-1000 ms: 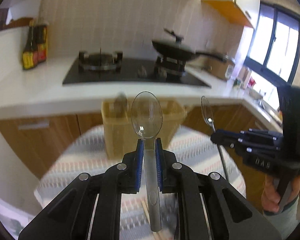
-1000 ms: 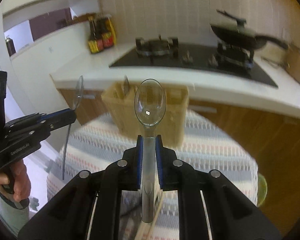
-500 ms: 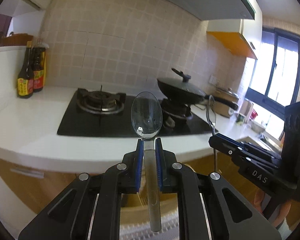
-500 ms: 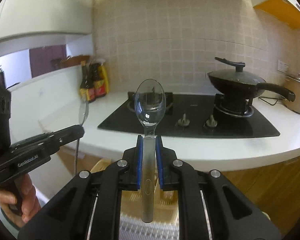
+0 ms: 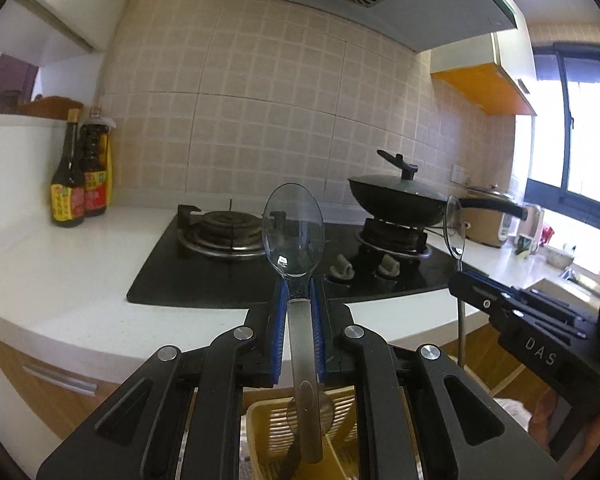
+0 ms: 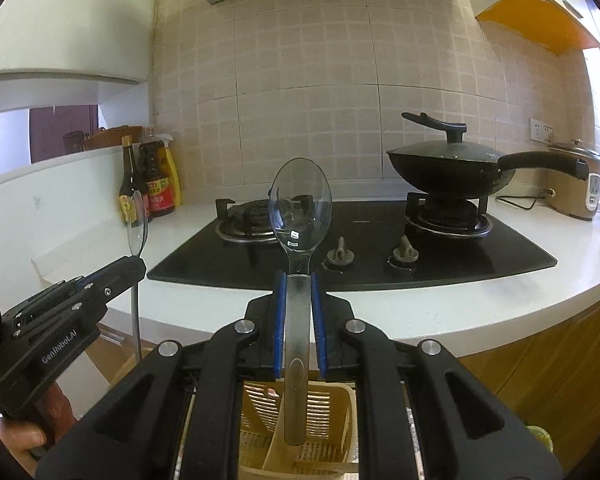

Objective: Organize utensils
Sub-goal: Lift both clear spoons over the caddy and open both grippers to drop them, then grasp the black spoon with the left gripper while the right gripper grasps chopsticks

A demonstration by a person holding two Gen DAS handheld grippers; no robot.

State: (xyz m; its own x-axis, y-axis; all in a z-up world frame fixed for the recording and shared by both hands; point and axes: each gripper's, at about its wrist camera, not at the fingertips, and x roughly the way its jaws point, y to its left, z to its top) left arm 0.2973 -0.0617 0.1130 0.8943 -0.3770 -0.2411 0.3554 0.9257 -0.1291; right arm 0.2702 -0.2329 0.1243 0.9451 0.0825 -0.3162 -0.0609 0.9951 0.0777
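Observation:
My left gripper (image 5: 299, 304) is shut on a clear plastic spoon (image 5: 293, 232), held upright with the bowl up. My right gripper (image 6: 299, 304) is shut on a second clear spoon (image 6: 300, 208), also upright. Each gripper shows in the other's view: the right gripper (image 5: 458, 280) with its spoon (image 5: 453, 226) at right, the left gripper (image 6: 140, 266) with its spoon (image 6: 136, 224) at left. A yellow slotted utensil basket (image 5: 340, 432) lies directly below both grippers (image 6: 324, 412), mostly hidden by their bodies. A spoon bowl (image 5: 320, 412) rests inside the basket.
A white counter (image 5: 80, 280) with a black gas hob (image 6: 380, 248) lies ahead. A lidded black wok (image 6: 448, 168) sits on the right burner. Sauce bottles (image 5: 80, 184) stand at the left, a rice cooker (image 6: 576, 184) at the right. Wooden cabinet fronts (image 6: 540, 352) lie below.
Both grippers have risen and tilted up with their spoons. The basket has slid from mid-frame to the bottom edge, and the striped cloth has dropped out of view.

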